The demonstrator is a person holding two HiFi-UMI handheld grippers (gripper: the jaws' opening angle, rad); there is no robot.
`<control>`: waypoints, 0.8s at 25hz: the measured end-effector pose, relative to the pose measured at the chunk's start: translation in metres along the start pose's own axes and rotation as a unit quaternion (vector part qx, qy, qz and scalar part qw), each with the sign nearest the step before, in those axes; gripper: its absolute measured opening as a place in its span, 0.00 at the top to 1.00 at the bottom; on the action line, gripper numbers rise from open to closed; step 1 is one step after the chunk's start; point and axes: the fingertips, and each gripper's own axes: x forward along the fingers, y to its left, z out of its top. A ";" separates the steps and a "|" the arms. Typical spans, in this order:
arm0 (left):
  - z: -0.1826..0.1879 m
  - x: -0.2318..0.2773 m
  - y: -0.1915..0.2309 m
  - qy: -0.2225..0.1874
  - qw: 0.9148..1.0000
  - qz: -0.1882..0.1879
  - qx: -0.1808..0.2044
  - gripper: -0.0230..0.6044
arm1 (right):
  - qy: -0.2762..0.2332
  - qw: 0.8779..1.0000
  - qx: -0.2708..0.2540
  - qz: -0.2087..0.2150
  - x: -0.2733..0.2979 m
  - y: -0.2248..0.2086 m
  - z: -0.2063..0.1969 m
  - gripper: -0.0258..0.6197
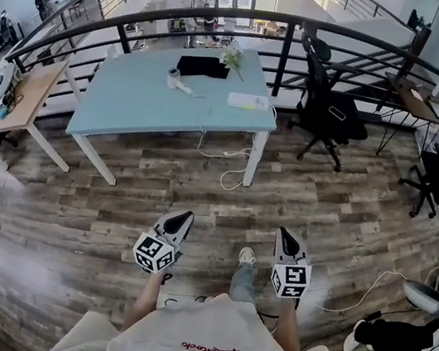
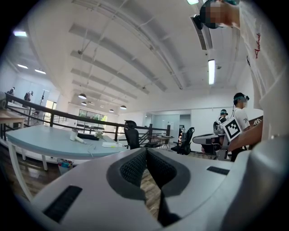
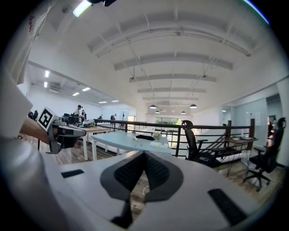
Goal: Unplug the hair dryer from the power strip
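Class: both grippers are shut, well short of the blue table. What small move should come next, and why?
Probably step toward the light blue table: the left gripper and right gripper, jaws shut and empty, hover over wooden floor well short of it.

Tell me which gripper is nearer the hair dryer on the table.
Left. The left gripper is well short of the hair dryer, almost in line; the right gripper sits farther right.

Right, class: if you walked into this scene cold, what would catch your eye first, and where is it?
The light blue table stands ahead, upper left in the head view, a black office chair to its right. Nearest, the left gripper and right gripper are held side by side, both shut and empty.
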 end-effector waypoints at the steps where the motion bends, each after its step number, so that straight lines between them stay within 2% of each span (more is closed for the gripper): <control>1: 0.000 0.003 0.001 0.000 1.000 0.000 0.000 0.94 | 0.000 1.000 0.001 0.000 0.003 -0.002 -0.001 0.93; 10: -0.002 0.041 0.022 0.004 1.000 0.001 0.001 0.94 | 0.002 1.000 0.007 0.005 0.042 -0.021 -0.004 0.93; 20: 0.009 0.117 0.045 0.007 1.000 -0.006 -0.003 0.94 | 0.008 1.000 0.012 0.014 0.105 -0.067 0.001 0.93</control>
